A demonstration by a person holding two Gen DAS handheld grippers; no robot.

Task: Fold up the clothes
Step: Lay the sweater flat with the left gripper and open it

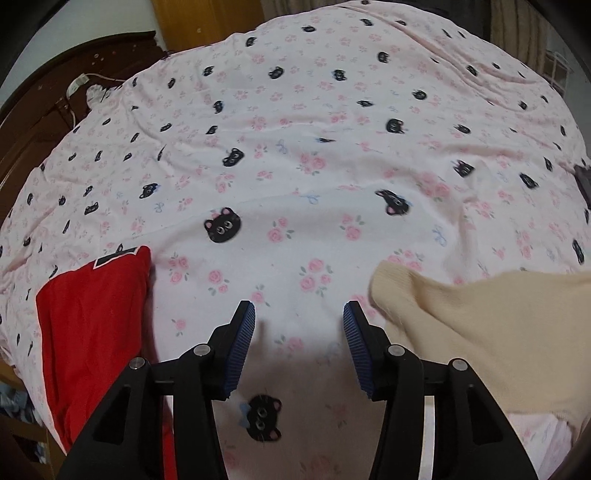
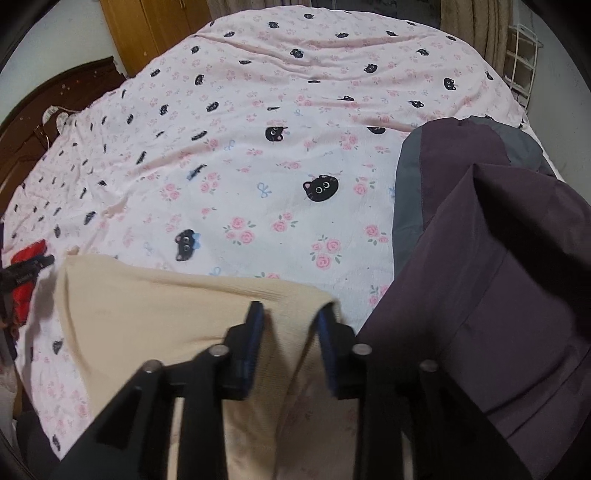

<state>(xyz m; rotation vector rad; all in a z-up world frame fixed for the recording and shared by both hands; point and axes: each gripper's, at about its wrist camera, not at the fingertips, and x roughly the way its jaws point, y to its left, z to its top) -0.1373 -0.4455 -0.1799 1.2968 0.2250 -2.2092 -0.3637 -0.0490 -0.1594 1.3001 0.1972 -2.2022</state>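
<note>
A cream knit garment (image 2: 166, 314) lies flat on the pink cat-print bedsheet (image 2: 295, 147). My right gripper (image 2: 291, 312) stands over its right edge with its jaws apart. The fabric shows under the gap and the pads do not press on it. In the left wrist view the same cream garment (image 1: 480, 332) lies to the right of my left gripper (image 1: 299, 314). That gripper is open over the bare sheet (image 1: 295, 184) with nothing between its fingers. A folded red garment (image 1: 92, 325) lies to its left, near the bed's edge.
A purple and grey garment (image 2: 498, 277) is heaped on the bed to the right of the cream one. A dark wooden headboard (image 1: 37, 110) borders the bed's left side. At the far end stand a wooden wardrobe (image 2: 147, 29) and a white wire rack (image 2: 524, 66).
</note>
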